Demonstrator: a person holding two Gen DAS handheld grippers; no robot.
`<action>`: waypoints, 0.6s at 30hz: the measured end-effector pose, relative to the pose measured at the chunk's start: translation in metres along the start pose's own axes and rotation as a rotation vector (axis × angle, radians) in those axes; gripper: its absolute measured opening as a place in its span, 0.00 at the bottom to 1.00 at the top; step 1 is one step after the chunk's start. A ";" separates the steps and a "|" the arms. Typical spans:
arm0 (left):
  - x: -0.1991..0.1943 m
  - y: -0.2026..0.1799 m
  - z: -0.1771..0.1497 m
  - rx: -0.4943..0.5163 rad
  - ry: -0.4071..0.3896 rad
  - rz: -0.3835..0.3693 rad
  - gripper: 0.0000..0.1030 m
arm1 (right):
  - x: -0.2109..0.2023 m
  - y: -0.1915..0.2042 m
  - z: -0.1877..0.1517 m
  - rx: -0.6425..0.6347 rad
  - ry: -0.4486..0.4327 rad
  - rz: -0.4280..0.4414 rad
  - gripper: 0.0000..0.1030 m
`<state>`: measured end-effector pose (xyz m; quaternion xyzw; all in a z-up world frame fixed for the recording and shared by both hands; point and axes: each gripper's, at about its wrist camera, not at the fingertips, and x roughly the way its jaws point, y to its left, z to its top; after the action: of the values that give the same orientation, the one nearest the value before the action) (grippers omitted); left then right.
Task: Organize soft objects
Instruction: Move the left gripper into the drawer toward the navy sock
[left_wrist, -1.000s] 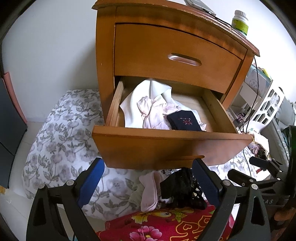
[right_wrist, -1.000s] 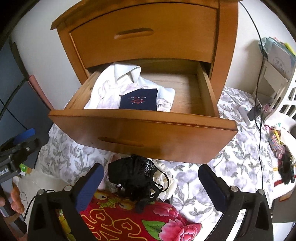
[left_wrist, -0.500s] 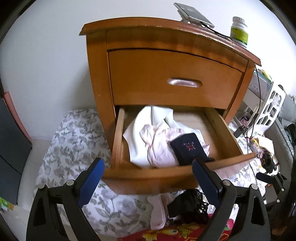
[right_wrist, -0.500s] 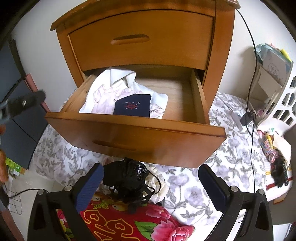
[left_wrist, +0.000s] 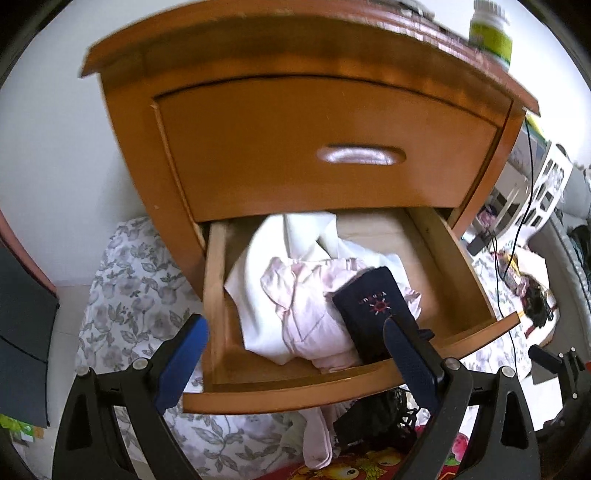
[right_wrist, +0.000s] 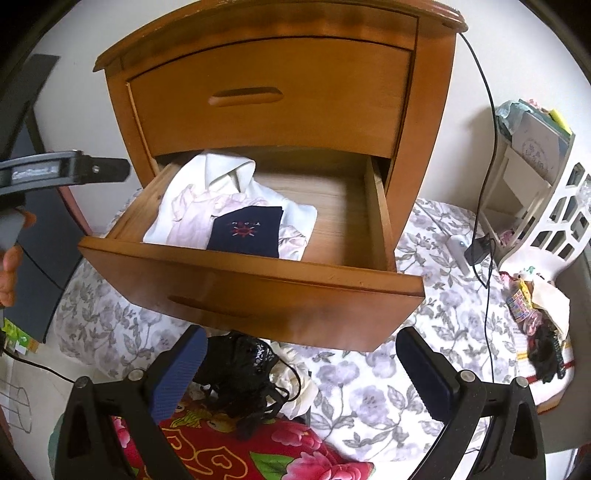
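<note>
The lower drawer (left_wrist: 332, 387) (right_wrist: 258, 291) of a wooden nightstand is pulled open. In it lie a white shirt (left_wrist: 258, 280) (right_wrist: 218, 173), a pale pink garment (left_wrist: 310, 314) (right_wrist: 192, 218) and a folded navy cloth (left_wrist: 373, 310) (right_wrist: 247, 232) with a red emblem. My left gripper (left_wrist: 295, 354) is open and empty, raised above the drawer's front edge. My right gripper (right_wrist: 299, 369) is open and empty, lower, in front of the drawer. Black lace underwear (right_wrist: 240, 373) (left_wrist: 373, 413) and a pink sock (left_wrist: 317, 432) lie on the floor below the drawer front.
A red floral cloth (right_wrist: 240, 450) lies nearest me on a grey floral sheet (right_wrist: 369, 391). The upper drawer (left_wrist: 332, 147) is shut. A pill bottle (left_wrist: 491, 33) stands on top. A white rack (right_wrist: 535, 192), cables and clutter are to the right.
My left gripper has risen and moved in over the open drawer, now looking down into it. My right gripper has drawn back slightly. Both stay open.
</note>
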<state>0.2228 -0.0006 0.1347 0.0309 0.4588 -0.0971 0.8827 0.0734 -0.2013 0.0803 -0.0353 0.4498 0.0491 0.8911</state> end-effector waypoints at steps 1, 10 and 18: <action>0.005 -0.003 0.002 0.008 0.014 -0.002 0.93 | 0.001 0.000 0.000 -0.001 -0.001 -0.003 1.00; 0.047 -0.007 0.016 0.004 0.122 -0.003 0.93 | 0.015 -0.010 -0.002 0.014 0.016 0.005 1.00; 0.076 -0.005 0.036 -0.025 0.221 -0.044 0.93 | 0.026 -0.025 -0.006 0.055 0.032 0.011 1.00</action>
<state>0.2937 -0.0217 0.0937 0.0202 0.5551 -0.1068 0.8247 0.0868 -0.2248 0.0556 -0.0092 0.4655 0.0411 0.8840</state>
